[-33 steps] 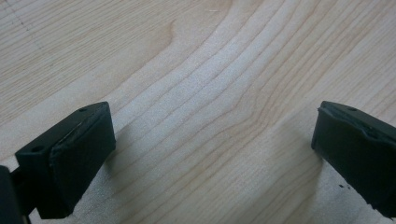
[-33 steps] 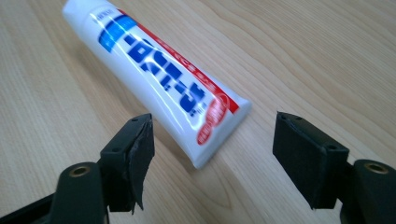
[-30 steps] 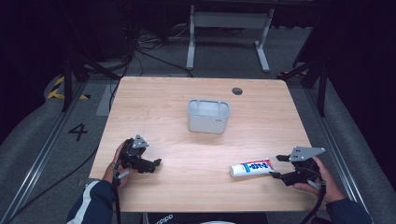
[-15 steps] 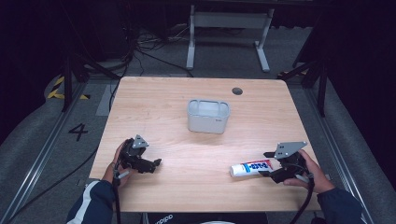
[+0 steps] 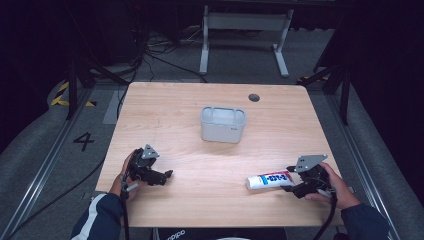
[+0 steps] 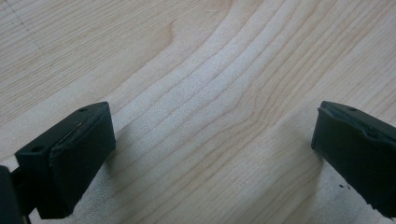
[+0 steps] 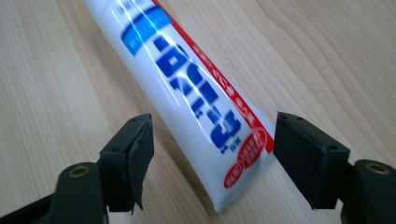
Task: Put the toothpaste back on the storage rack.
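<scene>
Right gripper (image 5: 289, 184) at the flat end of a toothpaste tube (image 5: 269, 180), jaws spread, nothing pinched.

High view: since a second ago the right gripper has edged leftward onto the tube's crimped tail; the tube itself has not shifted. Judged, the pick-up is lined up but not closed. The tube runs away from this gripper, cap end toward table centre. The table's (image 5: 165, 107) near edge lies close behind the hand, the right edge close beside it; open wood lies ahead, up to a grey bin (image 5: 223, 124) well apart. The left gripper (image 5: 165, 175) rests unmoved near the left edge.
Left gripper view: jaws wide over bare wood.
Right gripper view: the tube's tail sits between the pads (image 7: 135, 156), a gap at the left one, near or touching the right.
</scene>
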`<state>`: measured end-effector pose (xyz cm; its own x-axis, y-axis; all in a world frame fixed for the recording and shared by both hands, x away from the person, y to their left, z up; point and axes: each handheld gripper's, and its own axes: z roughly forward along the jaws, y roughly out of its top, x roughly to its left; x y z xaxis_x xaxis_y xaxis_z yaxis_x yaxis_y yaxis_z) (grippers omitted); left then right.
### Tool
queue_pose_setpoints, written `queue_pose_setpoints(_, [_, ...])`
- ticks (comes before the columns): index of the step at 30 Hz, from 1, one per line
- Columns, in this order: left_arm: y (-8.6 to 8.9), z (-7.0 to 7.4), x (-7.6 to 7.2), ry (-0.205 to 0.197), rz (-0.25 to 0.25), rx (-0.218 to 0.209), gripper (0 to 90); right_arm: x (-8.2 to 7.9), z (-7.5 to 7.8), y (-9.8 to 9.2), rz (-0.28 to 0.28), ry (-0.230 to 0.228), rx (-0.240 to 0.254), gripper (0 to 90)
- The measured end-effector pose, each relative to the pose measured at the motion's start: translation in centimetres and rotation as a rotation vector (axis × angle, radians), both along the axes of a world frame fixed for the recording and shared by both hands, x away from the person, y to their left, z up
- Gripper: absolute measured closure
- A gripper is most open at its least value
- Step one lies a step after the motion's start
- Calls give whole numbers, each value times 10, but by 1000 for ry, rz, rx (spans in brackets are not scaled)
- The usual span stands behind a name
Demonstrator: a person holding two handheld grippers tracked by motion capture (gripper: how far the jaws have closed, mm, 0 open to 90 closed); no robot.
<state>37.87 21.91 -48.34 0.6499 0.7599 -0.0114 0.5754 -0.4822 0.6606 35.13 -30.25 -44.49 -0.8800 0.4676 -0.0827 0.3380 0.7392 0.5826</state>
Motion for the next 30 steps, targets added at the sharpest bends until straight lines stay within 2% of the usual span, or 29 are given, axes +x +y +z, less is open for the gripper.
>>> queue_pose_setpoints(5, [0, 0, 0, 0, 0, 0, 1, 2, -9, -10, -35, 17, -22, 280])
queue_pose_setpoints(9, [0, 0, 0, 0, 0, 0, 0, 3, -15, -9, -51, 15, -71, 277])
queue_pose_setpoints(12, [0, 0, 0, 0, 0, 0, 0, 5, -15, -10, -61, 3, -75, 287])
queue_pose_setpoints(18, [0, 0, 0, 0, 0, 0, 0, 12, -14, -13, -108, -29, -60, 329])
queue_pose_setpoints(20, [0, 0, 0, 0, -2, -1, 0, 16, -12, -13, -146, -46, -59, 357])
queue_pose_setpoints(24, [0, 0, 0, 0, -4, 0, 0, 26, -7, -11, -224, -66, -22, 365])
queue_pose_setpoints(30, [0, 0, 0, 0, -2, -2, 0, 34, -4, -2, -260, -66, -29, 368])
